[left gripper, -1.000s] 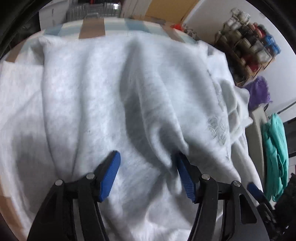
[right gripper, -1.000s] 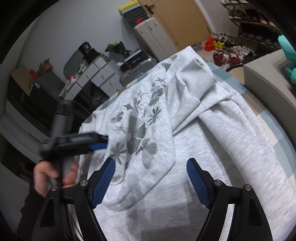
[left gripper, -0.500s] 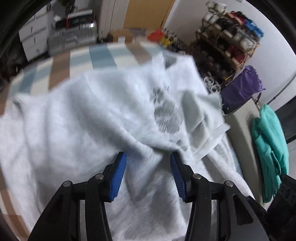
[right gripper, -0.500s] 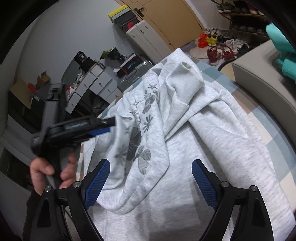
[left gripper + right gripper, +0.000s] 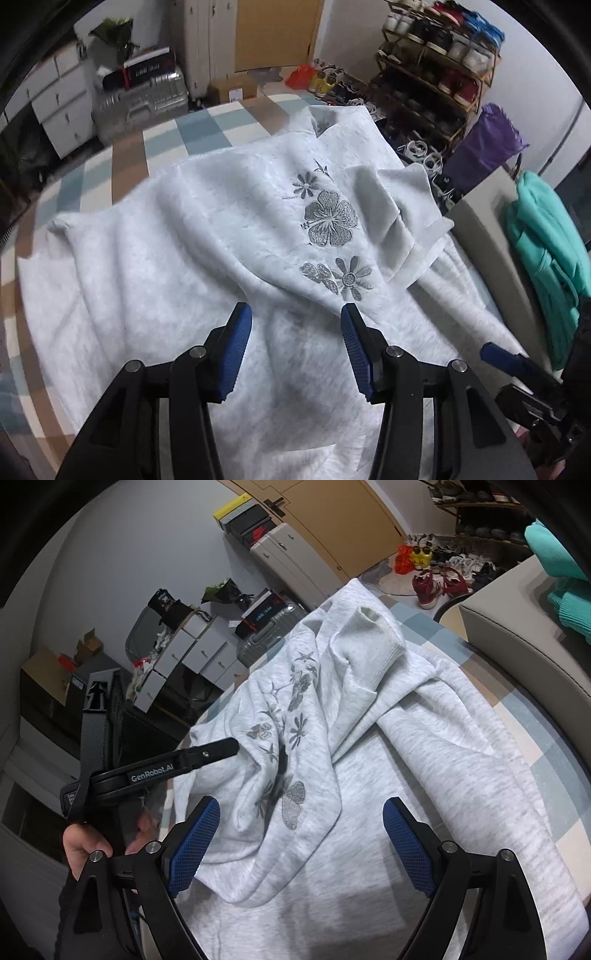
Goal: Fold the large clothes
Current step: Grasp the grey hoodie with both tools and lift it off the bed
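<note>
Sweatshirt [image 5: 207, 236] w/ floral print: rumpled on checked table [image 5: 122, 162], 12 o'clock of both tools | left gripper [image 5: 295, 343] narrowed, raised off cloth, empty | right gripper [image 5: 299, 834] wide, empty | fold barely begun.

I'm working in someone's home, a lived-in room that doubles as storage. The checked cloth [image 5: 207, 129] under the garment covers a table or bed; I cannot tell which. Beyond its far edge stand a silver suitcase [image 5: 144, 101], white drawers [image 5: 62, 107] and a wooden door [image 5: 275, 33]. To the right of the cloth a shoe rack [image 5: 439, 70] is packed with sneakers, with loose shoes [image 5: 428, 583] on the floor nearby. A teal garment [image 5: 546, 251] lies on grey upholstered furniture [image 5: 517, 627] beside the cloth.
</note>
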The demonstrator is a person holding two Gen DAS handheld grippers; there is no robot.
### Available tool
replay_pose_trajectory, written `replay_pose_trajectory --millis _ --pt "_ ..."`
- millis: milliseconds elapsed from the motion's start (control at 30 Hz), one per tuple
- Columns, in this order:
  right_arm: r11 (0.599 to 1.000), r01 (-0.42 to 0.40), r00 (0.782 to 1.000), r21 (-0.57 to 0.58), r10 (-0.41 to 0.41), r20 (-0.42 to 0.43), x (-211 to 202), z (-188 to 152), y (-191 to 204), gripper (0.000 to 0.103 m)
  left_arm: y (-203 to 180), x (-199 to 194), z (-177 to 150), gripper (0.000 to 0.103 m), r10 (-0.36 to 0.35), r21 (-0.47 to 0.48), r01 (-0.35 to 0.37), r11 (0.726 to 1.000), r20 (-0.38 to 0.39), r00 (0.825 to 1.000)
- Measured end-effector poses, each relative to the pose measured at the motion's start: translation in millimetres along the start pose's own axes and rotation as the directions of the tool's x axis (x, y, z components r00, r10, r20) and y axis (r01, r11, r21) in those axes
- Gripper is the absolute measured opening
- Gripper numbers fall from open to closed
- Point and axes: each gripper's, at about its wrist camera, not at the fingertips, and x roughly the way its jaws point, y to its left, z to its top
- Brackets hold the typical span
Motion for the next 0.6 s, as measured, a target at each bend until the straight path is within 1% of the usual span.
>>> replay_pose_trajectory --millis 33,67,100,133,200,267,300,333,367,400,433,467,500,533,567,600 --pt "1.0 0.001 1.0 -0.002 -0.001 0.003 0 0 0 0.091 3 9 0 0.044 -0.017 -0.02 0.017 1.0 -0.026 1.0" --pt "1.0 0.007 1.0 -0.006 -0.007 0.006 -1 0 1 0.091 4 25 -3 0.044 -0.023 -0.034 0.021 0.999 -0.078 0.997" --pt "1.0 0.008 1.0 -0.01 -0.008 0.006 0 0 1 0.091 2 45 -4 0.044 -0.01 -0.024 0.006 1.0 -0.144 0.99" --pt "1.0 0.007 1.0 -0.011 -0.007 0.002 0 0 1 0.091 -1 62 -6 0.044 0.027 0.0 -0.028 1.0 -0.194 0.981" --pt "1.0 0.0 1.0 -0.01 0.0 -0.009 2 0 0 0.091 -5 60 -8 0.045 0.039 0.029 -0.035 0.999 -0.158 0.987" --pt "1.0 0.004 1.0 -0.015 -0.005 -0.015 3 -1 0 0.091 0 53 -8 0.044 0.008 -0.024 -0.012 1.0 -0.169 0.986" --pt "0.999 0.022 1.0 -0.025 -0.022 -0.021 4 -1 0 0.091 2 44 -9 0.044 -0.003 -0.023 -0.001 1.0 -0.159 0.987" --pt "0.997 0.065 0.997 -0.051 -0.067 -0.033 6 -1 3 0.091 4 31 -10 0.045 0.023 0.014 -0.021 1.0 -0.13 0.991" --pt "0.993 0.087 0.995 -0.078 -0.091 -0.044 6 0 7 0.091 6 18 -13 0.045 0.074 0.058 -0.069 0.996 -0.097 0.993" --pt "0.991 0.083 0.995 -0.104 -0.088 -0.051 6 2 10 0.091 14 3 -17 0.045 0.159 0.101 -0.152 0.983 -0.061 0.985" --pt "0.989 0.056 0.997 -0.137 -0.064 -0.049 2 7 14 0.091 28 -11 -21 0.045 0.224 0.113 -0.218 0.969 -0.042 0.974" --pt "0.986 0.051 0.998 -0.156 -0.058 -0.039 -1 15 17 0.091 43 -20 -25 0.047 0.25 0.098 -0.245 0.965 -0.039 0.968" --pt "0.983 0.055 0.998 -0.177 -0.062 -0.033 -2 24 19 0.091 72 -32 -29 0.05 0.264 0.032 -0.263 0.964 -0.051 0.963" --pt "0.976 0.066 0.997 -0.206 -0.075 -0.035 -1 36 22 0.091 103 -41 -33 0.06 0.257 -0.062 -0.262 0.963 -0.071 0.964" --pt "0.964 0.099 0.993 -0.246 -0.113 -0.044 2 52 26 0.091 131 -47 -38 0.064 0.241 -0.149 -0.252 0.956 -0.084 0.967" --pt "0.949 0.119 0.987 -0.293 -0.145 -0.07 9 71 31 0.091 162 -52 -44 0.064 0.222 -0.249 -0.238 0.939 -0.094 0.971"
